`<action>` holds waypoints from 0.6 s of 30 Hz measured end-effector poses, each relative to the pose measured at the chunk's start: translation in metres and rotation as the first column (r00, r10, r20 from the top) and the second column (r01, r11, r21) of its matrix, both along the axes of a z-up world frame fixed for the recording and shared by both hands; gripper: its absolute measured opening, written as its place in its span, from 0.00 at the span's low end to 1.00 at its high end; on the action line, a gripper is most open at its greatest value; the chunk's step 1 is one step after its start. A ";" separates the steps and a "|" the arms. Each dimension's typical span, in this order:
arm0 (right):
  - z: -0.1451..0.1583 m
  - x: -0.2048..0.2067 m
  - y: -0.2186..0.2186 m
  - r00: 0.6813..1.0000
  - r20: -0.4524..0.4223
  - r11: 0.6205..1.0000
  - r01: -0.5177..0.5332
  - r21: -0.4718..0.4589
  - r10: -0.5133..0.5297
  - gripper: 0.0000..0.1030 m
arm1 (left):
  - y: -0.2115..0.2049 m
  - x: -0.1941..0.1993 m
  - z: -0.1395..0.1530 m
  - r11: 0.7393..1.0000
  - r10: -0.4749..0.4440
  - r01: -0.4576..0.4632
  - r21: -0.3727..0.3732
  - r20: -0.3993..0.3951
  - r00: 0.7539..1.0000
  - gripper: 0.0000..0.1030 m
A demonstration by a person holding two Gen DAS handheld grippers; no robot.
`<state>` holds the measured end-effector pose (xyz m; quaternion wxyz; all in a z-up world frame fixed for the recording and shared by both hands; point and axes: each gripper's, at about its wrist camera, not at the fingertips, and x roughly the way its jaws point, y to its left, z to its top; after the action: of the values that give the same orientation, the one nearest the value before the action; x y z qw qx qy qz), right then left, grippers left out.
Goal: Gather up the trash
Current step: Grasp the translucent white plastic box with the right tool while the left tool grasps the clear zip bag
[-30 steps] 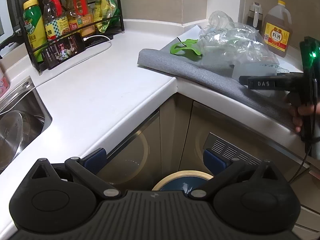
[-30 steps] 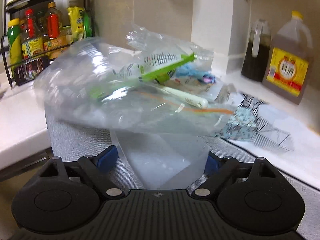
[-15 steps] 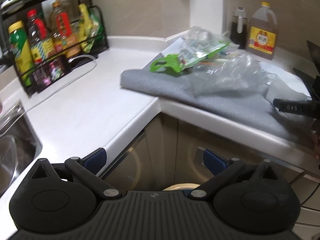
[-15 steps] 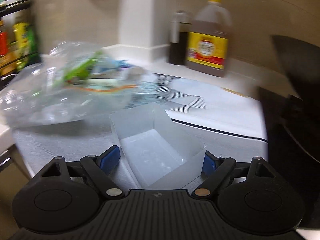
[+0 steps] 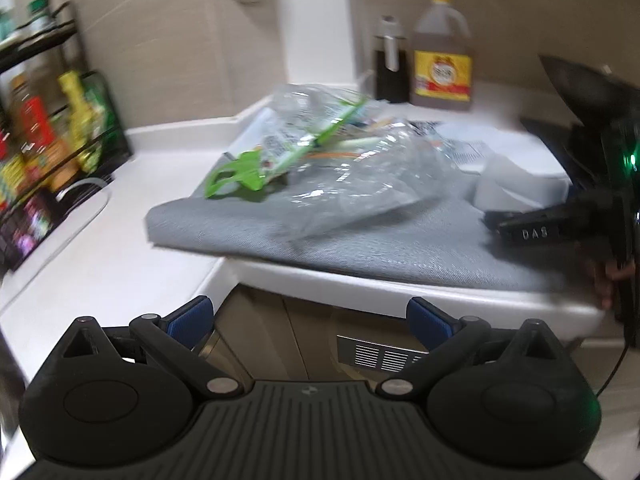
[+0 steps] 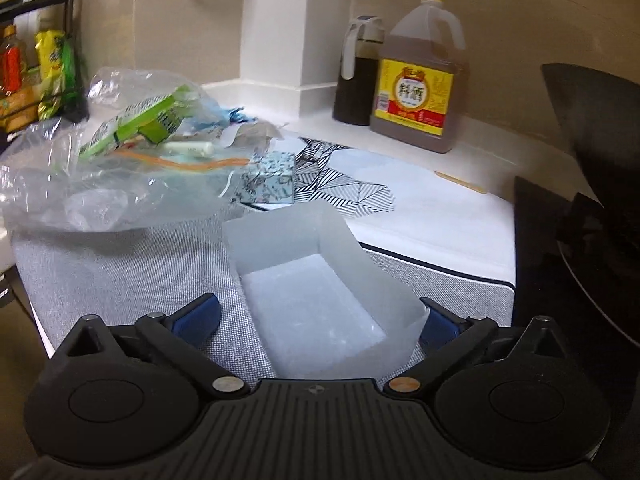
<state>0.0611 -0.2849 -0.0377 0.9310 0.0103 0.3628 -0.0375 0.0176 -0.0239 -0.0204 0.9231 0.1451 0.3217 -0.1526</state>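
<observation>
A clear plastic bag (image 5: 344, 168) stuffed with trash, including green packaging (image 5: 240, 170), lies on a grey mat (image 5: 360, 248) on the counter. The same bag (image 6: 112, 184) sits left in the right wrist view. A translucent open-topped box (image 6: 320, 280) stands on the mat between the jaws of my right gripper (image 6: 316, 320). Those jaws are opening; the left pad stands clear of the box wall and the right pad is at its corner. My left gripper (image 5: 308, 316) is open and empty, in front of the counter edge over the cabinet fronts.
A cooking wine jug (image 6: 420, 80) and a dark bottle (image 6: 358, 76) stand at the back wall. Black-and-white patterned paper (image 6: 344, 184) and a wooden stick (image 6: 460, 182) lie on the counter. A black wok (image 6: 592, 120) sits on the stove at right. A bottle rack (image 5: 40, 120) stands left.
My right gripper swung right, off the bag, and its jaws spread wider around the box. The left gripper's view turned right; the sink and floor bowl dropped out of sight.
</observation>
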 end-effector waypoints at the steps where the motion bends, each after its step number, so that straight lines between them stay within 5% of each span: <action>1: -0.001 0.000 -0.002 1.000 0.000 1.000 -0.004 0.010 0.004 1.00 | -0.003 0.004 -0.001 1.000 -0.008 0.008 0.019 0.000 1.000 1.00; 7: -0.003 0.003 -0.009 1.000 -0.019 0.997 0.004 0.074 -0.003 1.00 | -0.013 0.016 -0.004 0.994 -0.105 0.103 0.031 0.069 0.992 1.00; 18: -0.004 0.005 -0.009 1.000 -0.022 0.997 0.008 0.075 -0.007 1.00 | -0.074 0.055 -0.006 0.951 -0.253 0.217 0.219 0.153 0.955 1.00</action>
<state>0.0658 -0.2943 -0.0414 0.9259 0.0464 0.3738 -0.0272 0.0726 -0.0975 -0.0266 0.9043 0.2874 0.2312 -0.2150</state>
